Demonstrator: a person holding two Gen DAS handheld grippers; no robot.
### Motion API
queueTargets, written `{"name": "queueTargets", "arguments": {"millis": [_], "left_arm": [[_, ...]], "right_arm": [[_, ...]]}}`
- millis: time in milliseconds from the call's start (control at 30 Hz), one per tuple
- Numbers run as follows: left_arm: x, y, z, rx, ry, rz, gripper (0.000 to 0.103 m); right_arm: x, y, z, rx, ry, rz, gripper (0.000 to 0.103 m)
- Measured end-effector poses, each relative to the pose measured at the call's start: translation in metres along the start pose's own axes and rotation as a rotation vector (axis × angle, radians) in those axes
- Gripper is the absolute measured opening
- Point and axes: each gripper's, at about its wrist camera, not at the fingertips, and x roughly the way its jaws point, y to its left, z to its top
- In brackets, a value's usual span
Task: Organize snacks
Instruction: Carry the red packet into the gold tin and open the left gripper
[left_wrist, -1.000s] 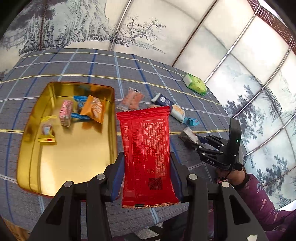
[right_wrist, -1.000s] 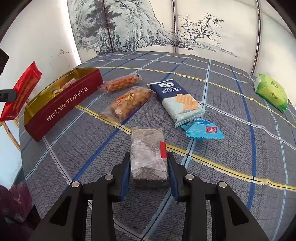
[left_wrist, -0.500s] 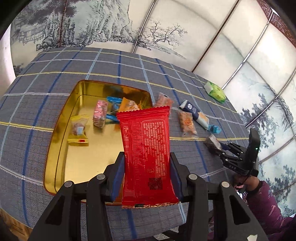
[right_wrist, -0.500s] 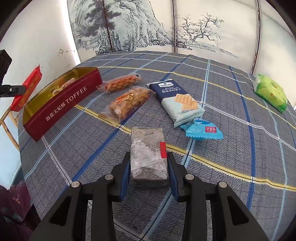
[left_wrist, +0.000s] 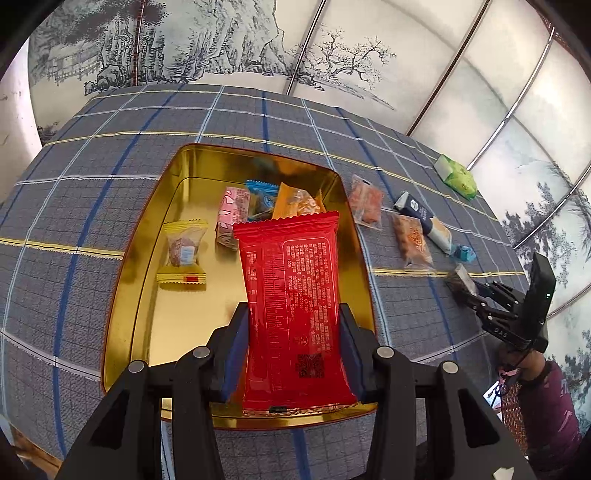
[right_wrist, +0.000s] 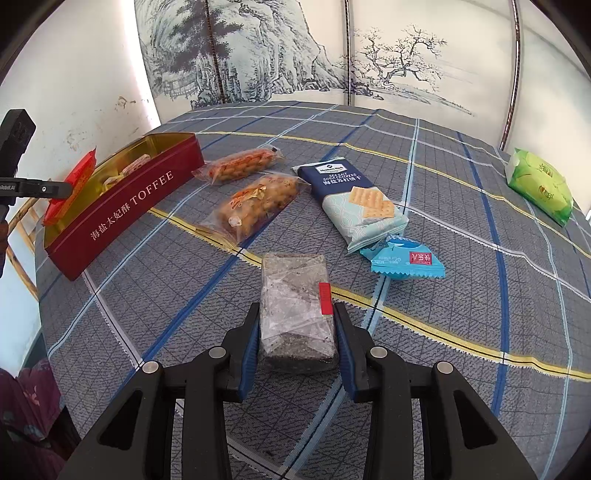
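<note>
Left gripper (left_wrist: 293, 339) is clamped on a glossy red foil packet (left_wrist: 291, 299), held flat above the shiny gold toffee tin (left_wrist: 147, 266), crimped edge pointing to 12 o'clock. Right gripper (right_wrist: 295, 332) pinches a crinkly clear-wrapped dark bar (right_wrist: 295, 306) lying on the plaid tablecloth (right_wrist: 461, 295); the crackers pack (right_wrist: 354, 203) sits around 1 o'clock.

Red packet (left_wrist: 293, 295) over gold tin (left_wrist: 147, 236), dark bar (right_wrist: 295, 306) on cloth

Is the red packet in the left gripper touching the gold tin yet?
Cannot tell. In the left wrist view the red packet overlaps the gold tin; the right wrist view shows it at the tin's rim without a plain gap or contact.
</note>
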Motion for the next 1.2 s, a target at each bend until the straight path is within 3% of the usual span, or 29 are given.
{"name": "queueTargets", "arguments": {"millis": [1200], "left_arm": [[0.018,0.001,-0.001,0.043,0.009,0.071,0.041]], "right_arm": [[0.000,0.000,0.000,-0.003,0.001,-0.003,0.038]]}}
